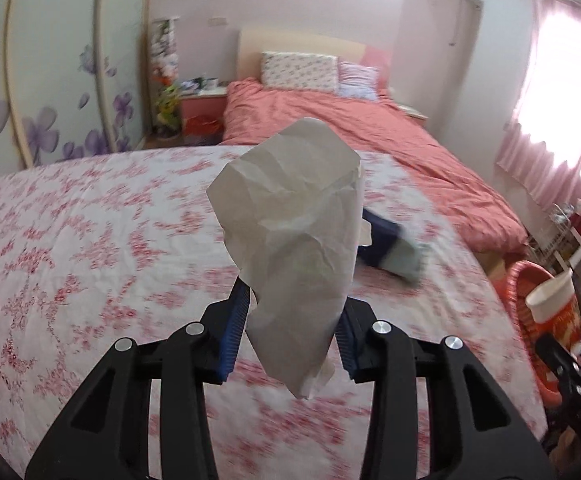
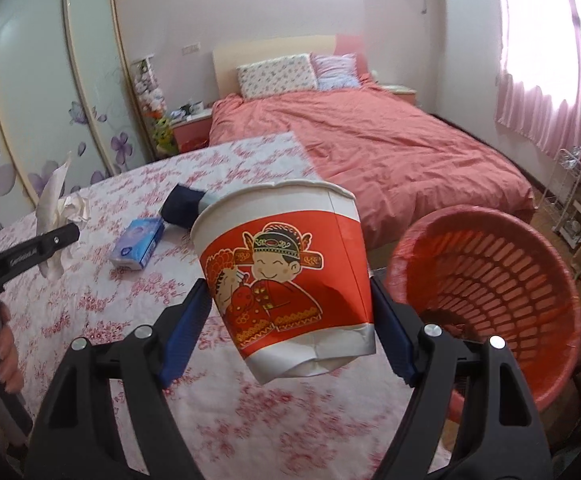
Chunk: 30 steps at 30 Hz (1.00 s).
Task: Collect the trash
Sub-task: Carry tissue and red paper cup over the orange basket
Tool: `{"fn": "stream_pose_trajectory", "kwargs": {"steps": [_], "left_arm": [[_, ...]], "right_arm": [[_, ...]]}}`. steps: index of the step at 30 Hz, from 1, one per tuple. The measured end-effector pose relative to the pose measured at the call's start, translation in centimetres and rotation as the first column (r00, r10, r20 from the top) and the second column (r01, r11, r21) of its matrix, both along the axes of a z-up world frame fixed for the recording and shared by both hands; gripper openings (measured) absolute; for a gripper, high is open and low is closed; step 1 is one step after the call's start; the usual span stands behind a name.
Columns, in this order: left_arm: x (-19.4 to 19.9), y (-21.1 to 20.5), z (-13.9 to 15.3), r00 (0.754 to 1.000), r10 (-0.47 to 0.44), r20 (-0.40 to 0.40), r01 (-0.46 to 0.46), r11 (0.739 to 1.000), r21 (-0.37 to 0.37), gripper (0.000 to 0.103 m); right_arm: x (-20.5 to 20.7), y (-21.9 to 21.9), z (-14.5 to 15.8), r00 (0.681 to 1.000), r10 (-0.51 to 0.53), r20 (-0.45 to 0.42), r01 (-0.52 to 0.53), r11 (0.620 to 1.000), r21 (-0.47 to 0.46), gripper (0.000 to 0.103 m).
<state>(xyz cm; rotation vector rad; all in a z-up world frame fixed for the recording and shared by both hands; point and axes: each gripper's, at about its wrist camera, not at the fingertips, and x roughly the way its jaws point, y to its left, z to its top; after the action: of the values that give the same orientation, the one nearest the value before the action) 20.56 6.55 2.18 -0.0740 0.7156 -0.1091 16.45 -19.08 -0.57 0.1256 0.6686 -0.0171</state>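
While the left hand-held gripper (image 1: 290, 344) is clamped on a crumpled tissue (image 1: 294, 236) above the desk (image 1: 90, 240), the right hand-held gripper (image 2: 290, 336) pinches a paper cup (image 2: 286, 280) beside the red basket (image 2: 490, 280); nothing is dropped in yet, and a tissue pack (image 2: 138, 248) remains

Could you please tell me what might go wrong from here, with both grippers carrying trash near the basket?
1. The crumpled white tissue hangs loose above and below the left gripper, so it may slip out.
2. The red-and-white paper cup, already dented at its base, sits tilted in the right gripper; it could crush or twist free.
3. The red plastic slatted basket sits off the table's edge, so an early release might miss it.
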Motion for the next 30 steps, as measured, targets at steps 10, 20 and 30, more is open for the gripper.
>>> {"fn": "stream_pose_trajectory", "kwargs": {"steps": [10, 20, 30], "left_arm": [[-2.6, -6.2, 1.1, 0.987, -0.158, 0.033, 0.159, 0.987, -0.017, 0.04], [-4.2, -13.2, 1.8, 0.953, -0.297, 0.061, 0.3, 0.954, -0.031, 0.04], [-4.8, -19.2, 0.9, 0.909, -0.414, 0.042, 0.416, 0.909, -0.04, 0.04]], "right_arm": [[-3.9, -5.3, 2.3, 0.978, -0.191, 0.086, 0.198, 0.977, -0.075, 0.076], [-6.3, -11.8, 2.6, 0.925, -0.361, 0.116, 0.368, 0.929, -0.046, 0.076], [-6.9, -15.5, 1.6, 0.902, -0.417, 0.109, 0.421, 0.907, -0.02, 0.076]]}}
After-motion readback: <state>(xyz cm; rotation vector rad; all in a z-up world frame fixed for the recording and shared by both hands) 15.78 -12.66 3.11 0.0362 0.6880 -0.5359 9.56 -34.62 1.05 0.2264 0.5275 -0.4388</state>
